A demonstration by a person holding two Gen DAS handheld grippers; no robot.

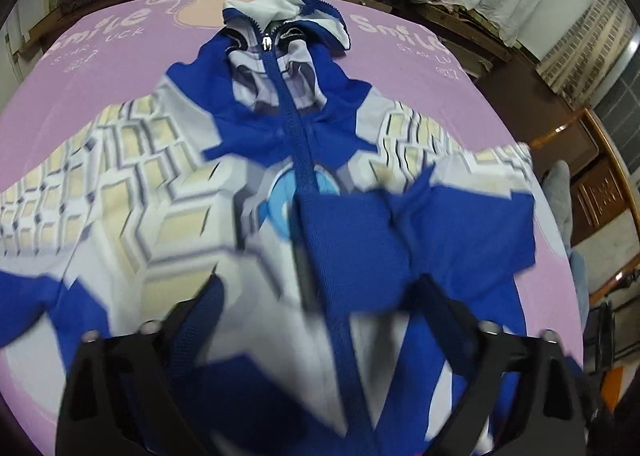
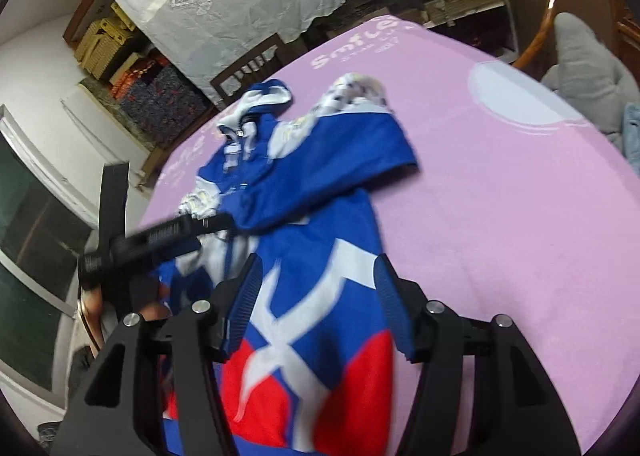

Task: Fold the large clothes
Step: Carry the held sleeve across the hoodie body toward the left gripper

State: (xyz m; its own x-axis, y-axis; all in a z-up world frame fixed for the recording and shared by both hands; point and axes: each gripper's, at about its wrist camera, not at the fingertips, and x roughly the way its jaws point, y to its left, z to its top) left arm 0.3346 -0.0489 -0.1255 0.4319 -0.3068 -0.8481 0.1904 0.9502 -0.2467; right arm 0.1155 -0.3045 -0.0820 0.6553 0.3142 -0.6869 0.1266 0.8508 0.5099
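Your left claw [image 1: 320, 288] has its two fingers spread wide apart, with nothing pinched between the tips. Your right claw [image 2: 316, 268] is spread just as wide, gripping nothing. In the right wrist view, your left claw [image 2: 216, 222] reaches in from the left, and your left hand [image 2: 132, 300] grips its handle.

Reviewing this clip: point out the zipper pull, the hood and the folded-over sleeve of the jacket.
zipper pull [image 1: 267, 42], left wrist view, on the metal tab.
hood [image 1: 280, 10], left wrist view, on its white lining.
folded-over sleeve [image 2: 344, 160], right wrist view, on the blue part lying across the jacket's chest.
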